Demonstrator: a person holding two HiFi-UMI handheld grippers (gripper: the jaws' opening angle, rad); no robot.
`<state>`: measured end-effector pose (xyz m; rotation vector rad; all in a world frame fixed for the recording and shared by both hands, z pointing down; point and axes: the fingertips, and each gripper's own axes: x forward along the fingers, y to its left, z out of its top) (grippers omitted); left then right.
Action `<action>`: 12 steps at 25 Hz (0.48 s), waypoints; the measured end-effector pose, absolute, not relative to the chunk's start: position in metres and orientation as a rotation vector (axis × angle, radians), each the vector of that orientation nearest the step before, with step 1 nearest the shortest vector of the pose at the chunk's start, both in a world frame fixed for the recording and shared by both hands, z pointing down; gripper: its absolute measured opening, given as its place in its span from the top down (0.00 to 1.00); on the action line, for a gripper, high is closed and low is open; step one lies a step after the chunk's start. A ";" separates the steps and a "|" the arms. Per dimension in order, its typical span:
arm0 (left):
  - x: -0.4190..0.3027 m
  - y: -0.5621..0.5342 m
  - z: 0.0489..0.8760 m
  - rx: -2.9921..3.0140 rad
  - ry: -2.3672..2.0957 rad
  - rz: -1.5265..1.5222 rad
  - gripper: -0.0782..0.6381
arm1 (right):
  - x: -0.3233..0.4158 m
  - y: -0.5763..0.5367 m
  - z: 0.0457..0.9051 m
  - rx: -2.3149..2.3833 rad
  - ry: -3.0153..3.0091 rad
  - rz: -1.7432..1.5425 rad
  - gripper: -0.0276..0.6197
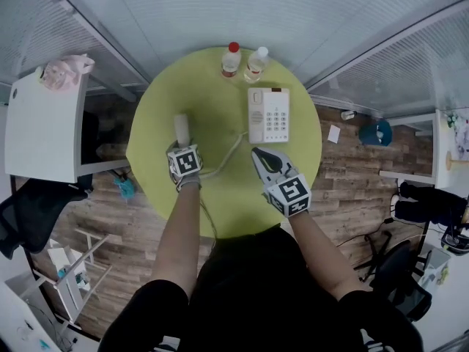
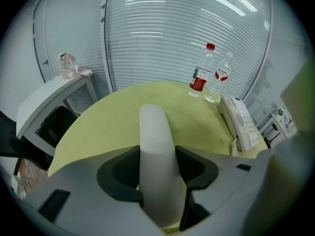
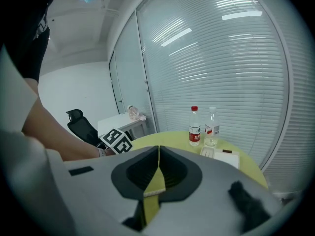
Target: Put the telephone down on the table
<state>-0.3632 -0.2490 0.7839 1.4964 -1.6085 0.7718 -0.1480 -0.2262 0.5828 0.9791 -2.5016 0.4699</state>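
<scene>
My left gripper (image 1: 182,147) is shut on the white telephone handset (image 1: 182,128), which points away from me over the left half of the round yellow-green table (image 1: 161,160). In the left gripper view the handset (image 2: 156,146) stands clamped between the dark jaws of the left gripper (image 2: 158,177); whether it touches the table I cannot tell. The white telephone base (image 1: 269,114) lies to the right, and its cord (image 1: 229,155) runs back toward the handset. My right gripper (image 1: 261,155) hangs near the base's front edge, shut and with nothing in it; the right gripper (image 3: 158,167) shows its jaws meeting.
Two water bottles stand at the table's far edge, one with a red cap (image 1: 231,59) and one with a white cap (image 1: 256,63). A white side table (image 1: 44,127) is to the left. Office chairs and cables sit on the wooden floor around the table.
</scene>
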 end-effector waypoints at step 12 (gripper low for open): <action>-0.375 -0.242 0.799 1.456 -1.620 0.780 0.57 | -0.130 -0.224 0.592 1.003 -2.469 0.498 0.93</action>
